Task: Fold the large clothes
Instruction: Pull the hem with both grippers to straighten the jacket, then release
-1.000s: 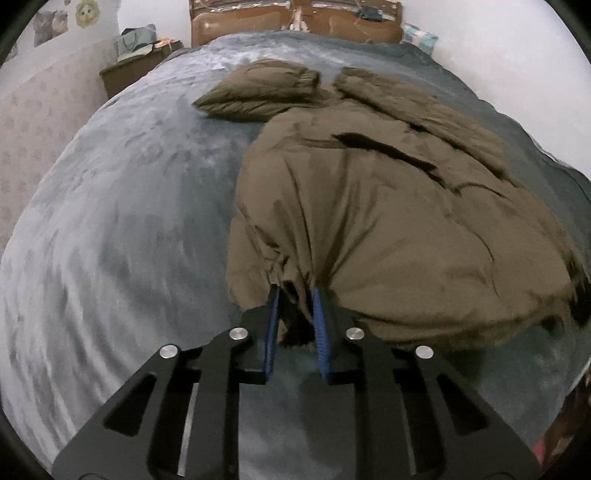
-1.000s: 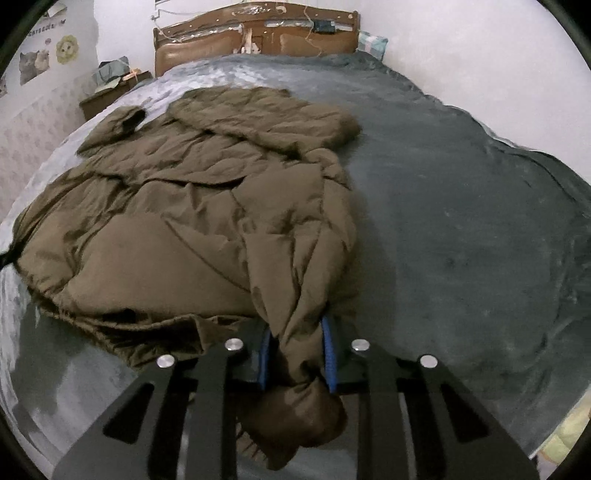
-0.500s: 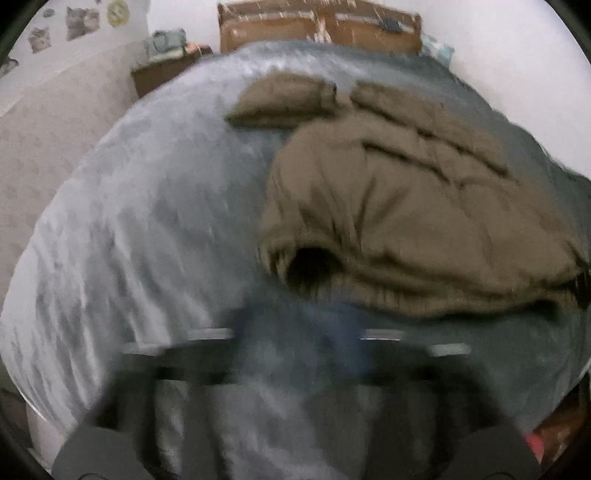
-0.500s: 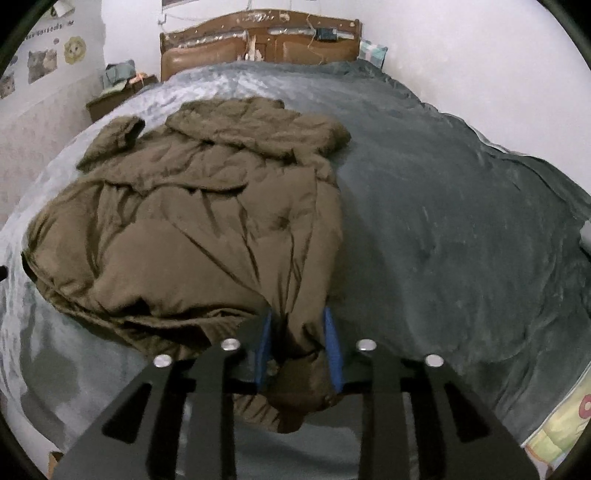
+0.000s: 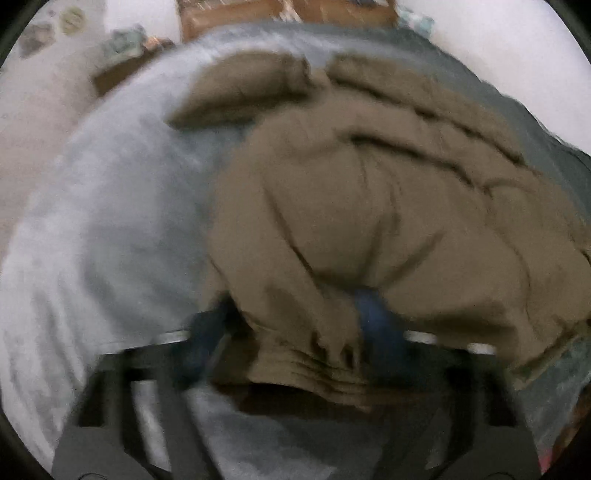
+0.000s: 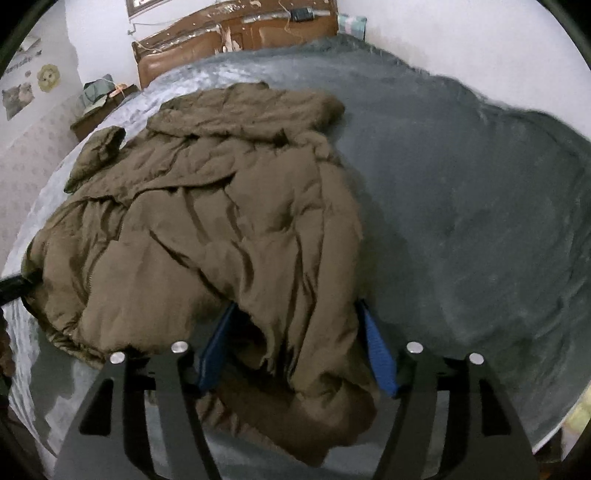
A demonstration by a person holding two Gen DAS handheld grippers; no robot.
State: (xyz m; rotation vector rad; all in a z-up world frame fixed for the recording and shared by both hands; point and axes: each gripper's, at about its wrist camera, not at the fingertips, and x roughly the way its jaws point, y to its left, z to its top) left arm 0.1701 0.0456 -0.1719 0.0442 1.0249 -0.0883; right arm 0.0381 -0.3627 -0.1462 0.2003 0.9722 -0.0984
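A large olive-brown padded jacket lies crumpled on a grey bed, hood toward the headboard. In the right wrist view my right gripper is open, its blue-padded jaws spread wide on both sides of the jacket's hem corner, which drapes between them. The left wrist view is motion-blurred: the jacket fills the centre and right, and my left gripper has its jaws spread wide with the jacket's near hem bunched between them. One blue pad shows against the fabric.
The grey bedspread extends to the right of the jacket. A brown headboard stands at the far end. A bedside table with clutter is at the far left, by a wall. The bed's near edge lies under both grippers.
Both grippers were shut on the jacket hem a second ago. The left one let go, pulled back, then moved in over the hem again. The right one has opened wide.
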